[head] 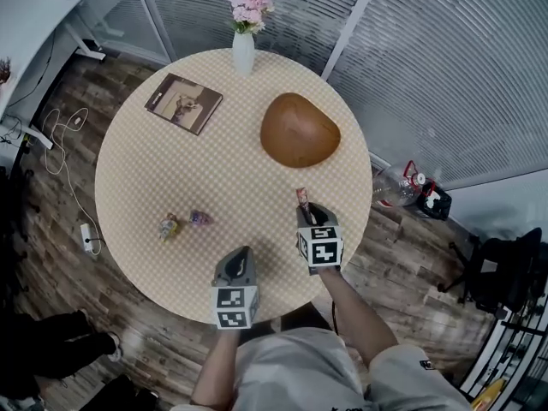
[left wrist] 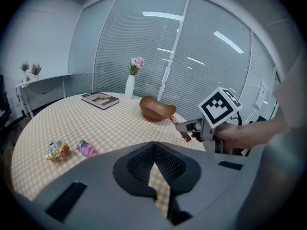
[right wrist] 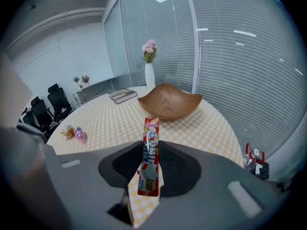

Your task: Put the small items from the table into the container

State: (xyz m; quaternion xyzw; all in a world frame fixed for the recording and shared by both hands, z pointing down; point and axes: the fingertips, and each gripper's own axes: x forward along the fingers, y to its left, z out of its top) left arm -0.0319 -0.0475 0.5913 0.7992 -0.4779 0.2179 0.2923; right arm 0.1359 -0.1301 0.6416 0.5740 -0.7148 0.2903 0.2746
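r jaws pinch 1 candy stick (right wrist: pixel 149 157), l jaws closed; 2 sweets (head: pixel 169 226) (head: pixel 199 218), 1 bowl (head: pixel 300 131).

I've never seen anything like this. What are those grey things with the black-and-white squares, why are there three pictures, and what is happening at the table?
There is no robot here: a person holds a simple two-jaw gripper in each hand, and the marked cubes are part of those tools. The head view comes from a camera on the person's head, looking down. The other two views come from cameras riding on each gripper, looking along its jaws. On the round table are a wooden bowl, a book, a vase of pink flowers, a yellow sweet and a purple sweet. The right gripper is closed on a red candy stick. The left gripper is shut and empty.
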